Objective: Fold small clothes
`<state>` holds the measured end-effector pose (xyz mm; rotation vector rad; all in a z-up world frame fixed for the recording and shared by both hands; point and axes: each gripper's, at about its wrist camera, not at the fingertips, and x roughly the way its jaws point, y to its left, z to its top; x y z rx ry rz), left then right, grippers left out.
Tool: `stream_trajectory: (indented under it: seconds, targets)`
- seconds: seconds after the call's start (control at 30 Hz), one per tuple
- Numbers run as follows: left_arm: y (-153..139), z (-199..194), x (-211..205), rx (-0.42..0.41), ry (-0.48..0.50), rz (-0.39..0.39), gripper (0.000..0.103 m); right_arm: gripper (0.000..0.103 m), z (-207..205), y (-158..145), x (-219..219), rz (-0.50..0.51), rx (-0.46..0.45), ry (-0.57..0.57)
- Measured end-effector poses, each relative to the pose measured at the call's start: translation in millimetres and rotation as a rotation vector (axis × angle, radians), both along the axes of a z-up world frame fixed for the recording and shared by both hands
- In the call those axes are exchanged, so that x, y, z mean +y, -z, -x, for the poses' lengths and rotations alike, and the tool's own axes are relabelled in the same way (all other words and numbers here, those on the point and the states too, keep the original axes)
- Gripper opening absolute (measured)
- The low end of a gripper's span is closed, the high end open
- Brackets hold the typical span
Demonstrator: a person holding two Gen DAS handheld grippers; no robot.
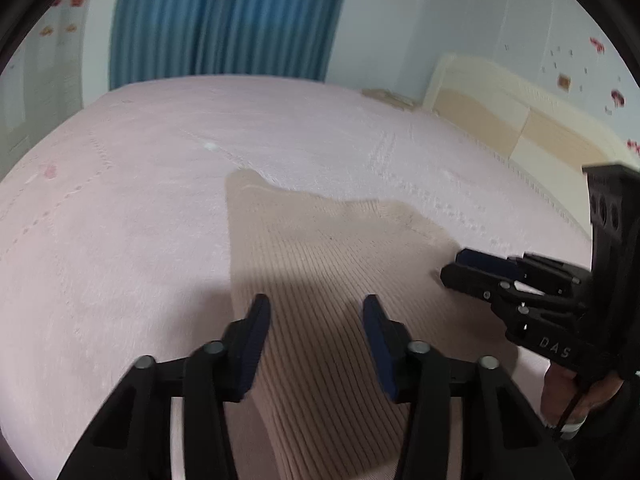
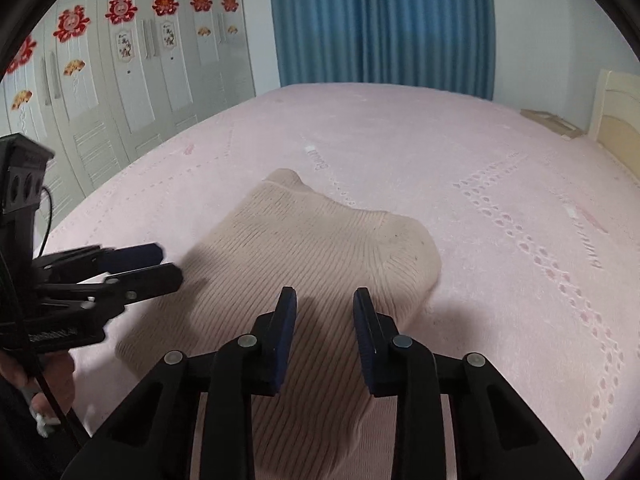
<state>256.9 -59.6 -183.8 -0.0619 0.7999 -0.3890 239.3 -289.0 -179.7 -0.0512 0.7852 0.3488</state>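
- Left wrist view: the left tongs (image 1: 316, 312) are hovering spread and empty above the beige ribbed garment (image 1: 320, 248), which is lying flat on the pink bed (image 1: 120, 200). The right tongs (image 1: 454, 266) are reaching in at the garment's right edge; their gap looks narrow, holding nothing.
- Right wrist view: the right tongs (image 2: 325, 300) are standing spread over the garment's (image 2: 304, 240) near part, while the left tongs (image 2: 168, 264) are waiting beside its left edge, pinching nothing.
- Judgement: a fold is being set up; next, each pair needs lowering onto a near corner and closing.
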Motion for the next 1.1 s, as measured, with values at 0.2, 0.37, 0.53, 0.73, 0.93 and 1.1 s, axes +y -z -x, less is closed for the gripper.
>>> stream_trajectory:
  seconds: [0.2, 0.37, 0.53, 0.73, 0.93, 1.1]
  targets:
    - [16, 0, -16, -0.019, 0.011, -0.101, 0.029, 0.028, -13, 27, 0, 0.043, 0.062, 0.021]
    - [19, -8, -11, 0.024, 0.012, -0.05, 0.028, 0.028, -20, 33, 3, 0.064, 0.059, 0.027]
    - [21, -14, -5, 0.057, -0.001, 0.006, 0.029, 0.028, -28, 36, -1, 0.043, 0.072, 0.037]
    - [22, -16, -7, 0.062, -0.016, 0.015, 0.029, 0.028, -29, 37, 0, 0.041, 0.065, 0.043]
    - [19, -13, -4, 0.035, -0.027, 0.019, 0.03, 0.029, -27, 30, -6, -0.023, 0.05, 0.052]
    - [11, -13, -1, -0.008, -0.07, 0.039, 0.031, 0.029, -24, 19, -12, -0.047, -0.009, 0.072]
